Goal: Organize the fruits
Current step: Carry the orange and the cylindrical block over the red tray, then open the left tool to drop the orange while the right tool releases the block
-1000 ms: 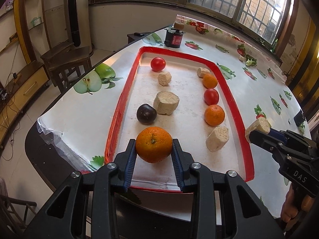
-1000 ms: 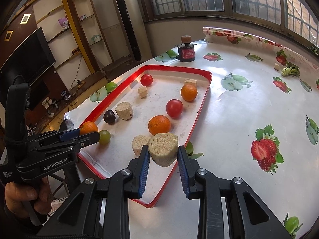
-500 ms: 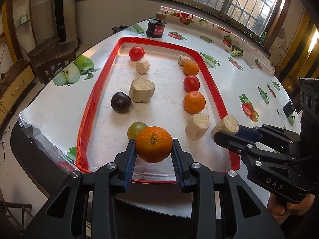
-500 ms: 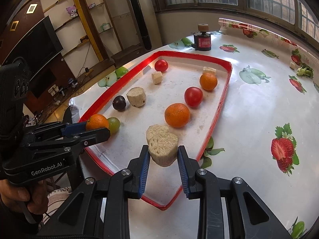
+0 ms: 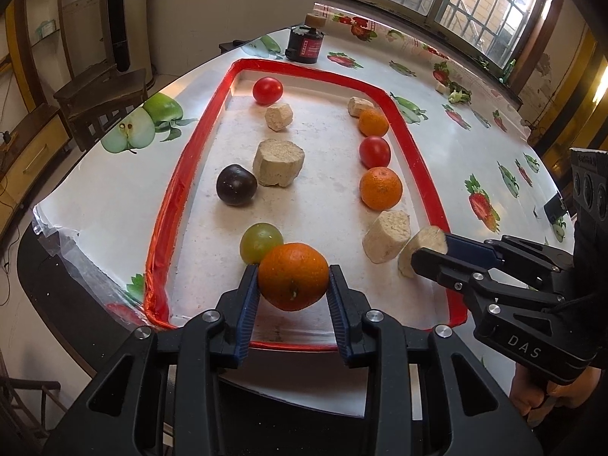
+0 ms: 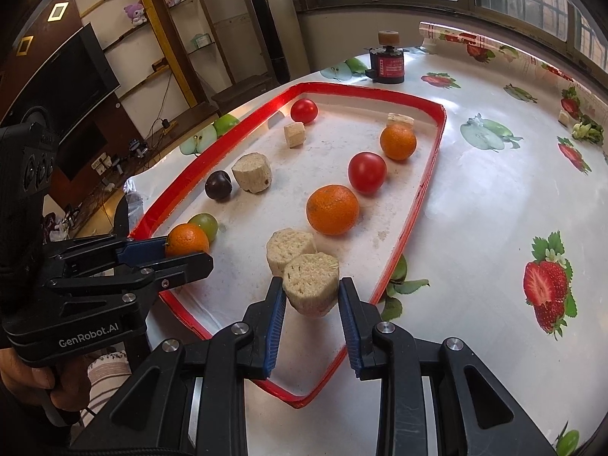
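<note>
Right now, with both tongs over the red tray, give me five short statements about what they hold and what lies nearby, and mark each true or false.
1. The left tongs grip an orange. True.
2. The right tongs hold a tomato. False: they hold a beige cork-like chunk.
3. A green grape lies just beyond the held orange. True.
4. The dark plum lies outside the red-rimmed tray. False: it is inside.
5. The black-and-red jar stands inside the tray. False: it stands on the tablecloth beyond it.
</note>
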Tool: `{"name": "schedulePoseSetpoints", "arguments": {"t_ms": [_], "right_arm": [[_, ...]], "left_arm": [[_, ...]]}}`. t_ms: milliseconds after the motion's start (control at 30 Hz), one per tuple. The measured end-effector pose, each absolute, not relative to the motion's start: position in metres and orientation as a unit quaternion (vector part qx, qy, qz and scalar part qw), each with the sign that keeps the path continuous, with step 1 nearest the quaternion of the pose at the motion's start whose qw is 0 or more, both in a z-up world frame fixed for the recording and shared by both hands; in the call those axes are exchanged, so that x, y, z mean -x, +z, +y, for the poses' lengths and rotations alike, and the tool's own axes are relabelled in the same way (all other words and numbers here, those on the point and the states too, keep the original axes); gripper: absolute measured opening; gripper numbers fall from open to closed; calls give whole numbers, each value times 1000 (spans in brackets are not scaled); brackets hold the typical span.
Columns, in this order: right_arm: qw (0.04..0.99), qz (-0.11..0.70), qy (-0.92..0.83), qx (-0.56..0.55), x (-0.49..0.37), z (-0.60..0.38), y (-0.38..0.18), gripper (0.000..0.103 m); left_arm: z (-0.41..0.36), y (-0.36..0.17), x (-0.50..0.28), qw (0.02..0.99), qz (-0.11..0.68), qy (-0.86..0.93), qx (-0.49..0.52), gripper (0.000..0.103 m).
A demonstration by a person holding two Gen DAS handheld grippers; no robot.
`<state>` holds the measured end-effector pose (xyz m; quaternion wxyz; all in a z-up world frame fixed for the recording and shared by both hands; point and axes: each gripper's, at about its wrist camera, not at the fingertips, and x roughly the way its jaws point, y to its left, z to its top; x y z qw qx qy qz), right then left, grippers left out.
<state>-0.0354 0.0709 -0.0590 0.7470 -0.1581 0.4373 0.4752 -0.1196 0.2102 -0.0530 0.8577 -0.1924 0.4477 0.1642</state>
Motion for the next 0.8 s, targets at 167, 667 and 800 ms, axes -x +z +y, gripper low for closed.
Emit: {"name": "schedulePoseSetpoints", "arguments": {"t_ms": [167,667,800], "right_arm": [[749,434,476,156,36,68,-56,32],[752,414,488,161,37,48,-42,53],[753,406,491,161,31,39,-35,57]], "left_arm": [[213,-52,125,858,444,175,190,33],[206,-38,140,867,428,185,176,64],[202,-36,142,868,427,188,170,64]]}}
